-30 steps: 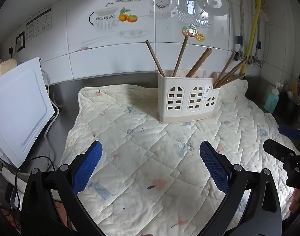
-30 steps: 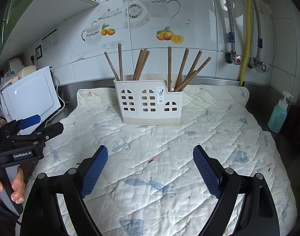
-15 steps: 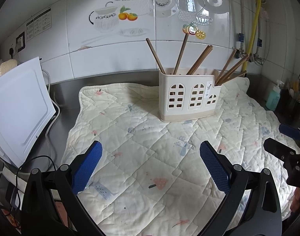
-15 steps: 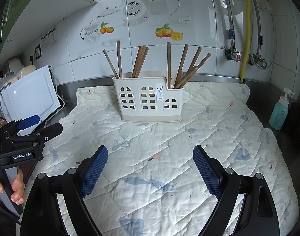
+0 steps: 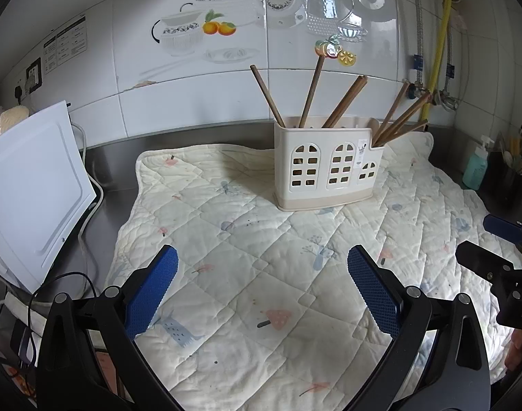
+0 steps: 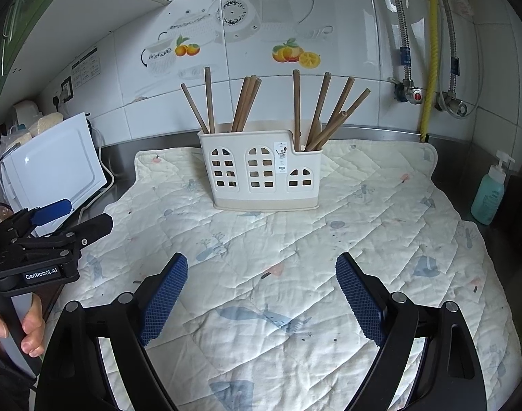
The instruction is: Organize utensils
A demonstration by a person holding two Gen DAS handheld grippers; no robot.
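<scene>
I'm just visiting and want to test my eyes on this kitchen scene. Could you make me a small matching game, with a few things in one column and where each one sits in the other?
Things:
1. brown wooden chopsticks
2. cream plastic utensil caddy with window cutouts
3. teal soap pump bottle
4. white appliance with a flat panel

Places:
A. on the counter at the far right
B. standing on the quilted mat
C. on the counter at the left
D. leaning inside the caddy

Pairs: 1-D, 2-B, 3-A, 4-C.
</scene>
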